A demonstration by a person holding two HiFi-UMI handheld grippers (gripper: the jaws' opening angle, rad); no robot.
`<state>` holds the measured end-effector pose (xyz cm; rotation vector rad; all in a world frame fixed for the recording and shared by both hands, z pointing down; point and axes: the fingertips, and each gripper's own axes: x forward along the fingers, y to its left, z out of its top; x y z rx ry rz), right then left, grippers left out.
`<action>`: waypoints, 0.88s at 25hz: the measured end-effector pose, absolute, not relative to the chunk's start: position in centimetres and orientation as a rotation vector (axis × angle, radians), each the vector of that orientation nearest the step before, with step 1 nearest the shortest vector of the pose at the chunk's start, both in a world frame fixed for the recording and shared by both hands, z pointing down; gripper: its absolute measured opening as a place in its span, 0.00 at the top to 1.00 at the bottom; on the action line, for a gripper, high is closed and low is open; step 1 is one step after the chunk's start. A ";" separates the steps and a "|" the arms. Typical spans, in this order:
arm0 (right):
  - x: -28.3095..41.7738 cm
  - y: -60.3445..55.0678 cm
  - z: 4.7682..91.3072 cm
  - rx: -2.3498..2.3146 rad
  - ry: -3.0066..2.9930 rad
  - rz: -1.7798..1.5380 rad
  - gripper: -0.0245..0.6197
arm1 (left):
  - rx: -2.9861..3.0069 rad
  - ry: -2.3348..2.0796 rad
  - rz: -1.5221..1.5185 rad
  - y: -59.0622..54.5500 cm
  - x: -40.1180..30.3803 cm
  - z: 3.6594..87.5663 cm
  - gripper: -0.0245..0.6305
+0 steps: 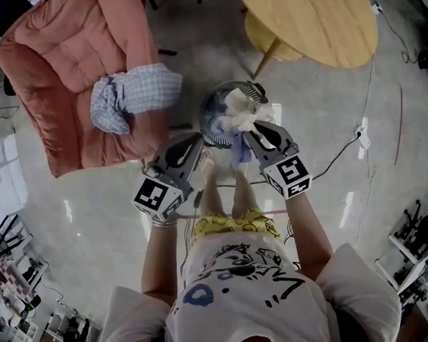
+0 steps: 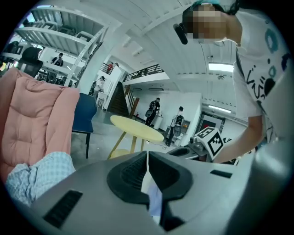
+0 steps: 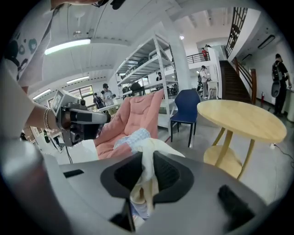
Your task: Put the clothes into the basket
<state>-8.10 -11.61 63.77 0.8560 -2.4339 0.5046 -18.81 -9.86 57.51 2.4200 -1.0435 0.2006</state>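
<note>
1. my left tongs [image 1: 198, 147] are almost shut, the jaws pinching a thin fold of pale cloth [image 2: 154, 197] that hangs down between them.
2. my right tongs [image 1: 249, 135] are narrow too, clamped on a bunched cream garment [image 1: 243, 115] that rises above the jaws and trails below them.
3. from above, that garment hangs between the two tongs, right over the round dark basket [image 1: 206, 121] on the floor in front of my feet; its upper folds lie across the basket's mouth, and a bluish part [image 1: 238, 152] hangs nearer me.
4. a checked shirt [image 1: 135, 96] lies crumpled on the seat of the pink armchair [image 1: 65, 60], left of the basket and apart from it.
5. a round yellow table [image 1: 313, 18] stands beyond the basket, to the right.
</note>
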 end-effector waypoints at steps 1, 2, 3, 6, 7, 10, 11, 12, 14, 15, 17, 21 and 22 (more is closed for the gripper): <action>-8.1 -11.6 64.6 0.855 -2.428 0.515 0.84 | 2.412 -1.044 0.202 -9.7 -18.8 58.0 0.93; -8.1 -11.5 65.3 0.854 -2.422 0.524 0.84 | 2.406 -1.044 0.204 -9.6 -18.8 58.5 0.93; -8.0 -11.4 66.1 0.853 -2.417 0.535 0.84 | 2.400 -1.044 0.206 -9.5 -18.8 59.0 0.93; -7.7 -11.4 68.3 0.849 -2.395 0.558 0.84 | 2.390 -1.042 0.211 -9.3 -18.7 60.5 0.93; -7.5 -11.4 69.0 0.848 -2.386 0.563 0.84 | 2.388 -1.041 0.212 -9.2 -18.6 61.0 0.93; -7.2 -11.3 71.1 0.857 -2.360 0.587 0.84 | 2.370 -1.043 0.213 -8.7 -18.5 62.4 0.93; -7.1 -11.3 71.7 0.862 -2.352 0.594 0.84 | 2.364 -1.042 0.214 -8.5 -18.4 62.7 0.93; -7.1 -11.2 72.3 0.867 -2.344 0.600 0.84 | 2.360 -1.041 0.214 -8.3 -18.3 62.9 0.93; -7.0 -10.9 73.3 0.876 -2.328 0.612 0.84 | 2.355 -1.037 0.217 -8.0 -18.3 63.3 0.93; -7.1 -10.8 73.7 0.880 -2.321 0.619 0.84 | 2.353 -1.036 0.221 -7.8 -18.3 63.5 0.93; -7.6 -10.9 74.5 0.887 -2.308 0.630 0.84 | 2.350 -1.040 0.232 -7.9 -18.9 64.1 0.93; -7.9 -11.4 77.1 0.915 -2.271 0.695 0.84 | 2.342 -1.042 0.218 -8.3 -19.3 65.8 0.93; -7.8 -11.4 77.8 0.918 -2.261 0.730 0.78 | 2.348 -1.038 0.216 -8.2 -19.1 66.1 0.93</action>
